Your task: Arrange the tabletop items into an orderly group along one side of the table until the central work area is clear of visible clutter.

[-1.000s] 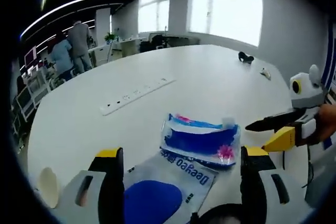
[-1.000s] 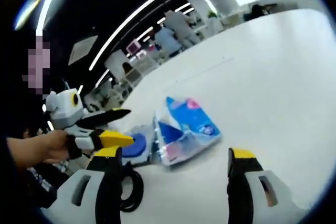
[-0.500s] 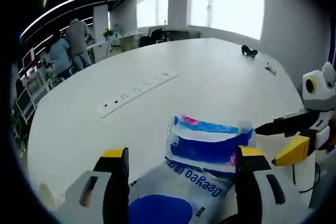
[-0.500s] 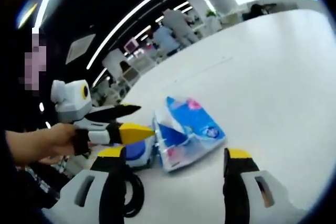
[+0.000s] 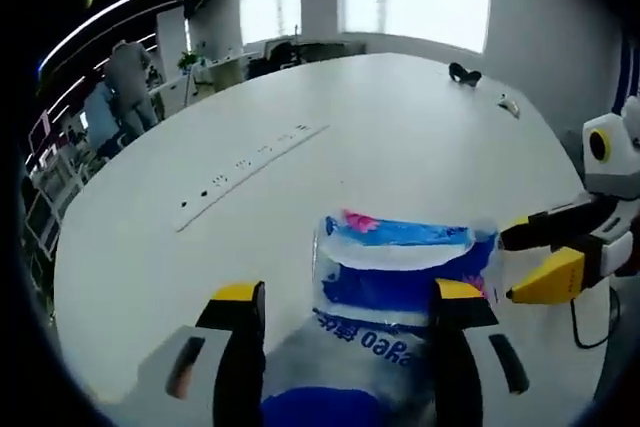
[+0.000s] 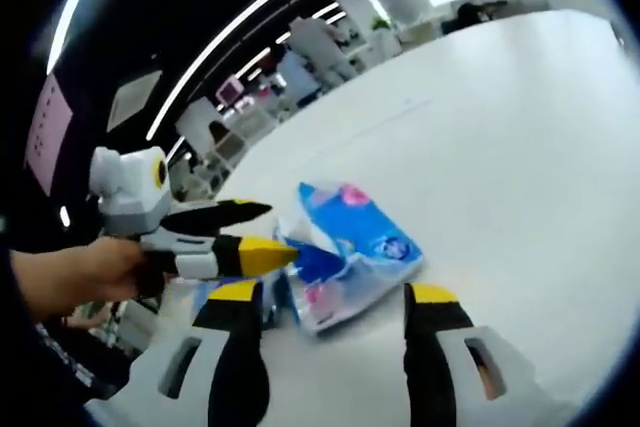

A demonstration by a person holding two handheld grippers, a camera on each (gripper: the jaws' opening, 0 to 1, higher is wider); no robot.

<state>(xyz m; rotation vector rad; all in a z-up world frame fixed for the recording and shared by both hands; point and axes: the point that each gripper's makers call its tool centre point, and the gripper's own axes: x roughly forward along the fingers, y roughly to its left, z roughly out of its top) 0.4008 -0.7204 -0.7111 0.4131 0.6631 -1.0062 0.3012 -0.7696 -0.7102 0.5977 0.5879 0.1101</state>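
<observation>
So the left gripper (image 5: 345, 312) had its jaws spread wide with nothing gripped, and the blue-and-white tissue pack (image 5: 400, 267) sat right ahead between the two tips, more toward the right jaw. Directly under that gripper, between the jaws, lay a flat white pouch with a blue oval and printed letters (image 5: 345, 357), its far edge tucked against the tissue pack. Off to its right the right gripper (image 5: 545, 252) came in, jaws parted, tips just beside the pack's right end. From the right gripper view, its own jaws (image 6: 330, 297) were also open and empty, the tissue pack (image 6: 350, 247) just ahead between them, and the left gripper (image 6: 255, 232), held by a hand (image 6: 85, 272), had its tips at the pack's left edge. Farther ahead of the left gripper, a long white power strip (image 5: 245, 162) lay on the white table (image 5: 400, 137), with a small dark thing (image 5: 462, 73) well beyond.
</observation>
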